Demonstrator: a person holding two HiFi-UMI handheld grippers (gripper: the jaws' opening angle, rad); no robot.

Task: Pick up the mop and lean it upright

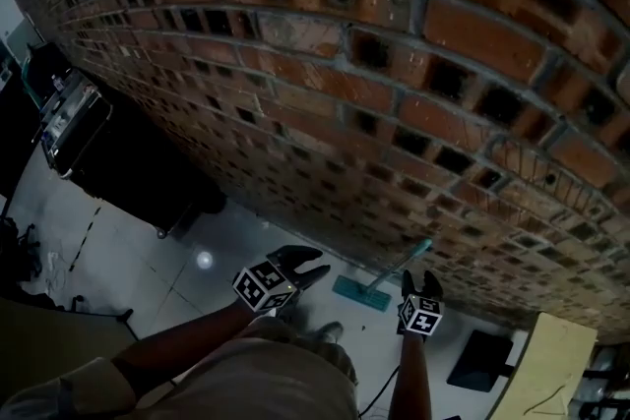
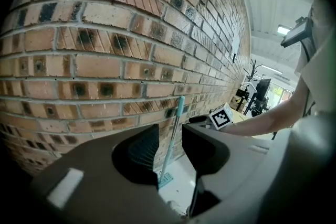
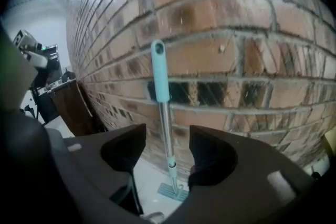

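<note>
The right hand-held gripper (image 3: 167, 139) has its jaws wide apart and nothing between the pads. Straight ahead of it, framed in the gap but clear of both jaws, stands the mop (image 3: 164, 113). It is upright, and the turquoise grip (image 3: 159, 71) at its top rests against the brick wall (image 3: 252, 34) beyond. The flat mop head (image 3: 174, 192) lies on the floor (image 3: 144, 176), below and a little in front of the jaws. That footing, set out from the wall's base, is probably what lets the handle tilt back onto the bricks and stand by itself, so the open jaws look like a deliberate hands-off position and not a missed grasp.

The left hand-held gripper (image 2: 170, 136) is also open and empty. It is aimed at the same handle from the other side, with the mop ahead of it and apart from it. It seems held near as a guard in case the handle slides.

In the head view both hand-held grippers hover side by side, with the mop just beyond and between them. Judged from this, the leaning looks done.
</note>
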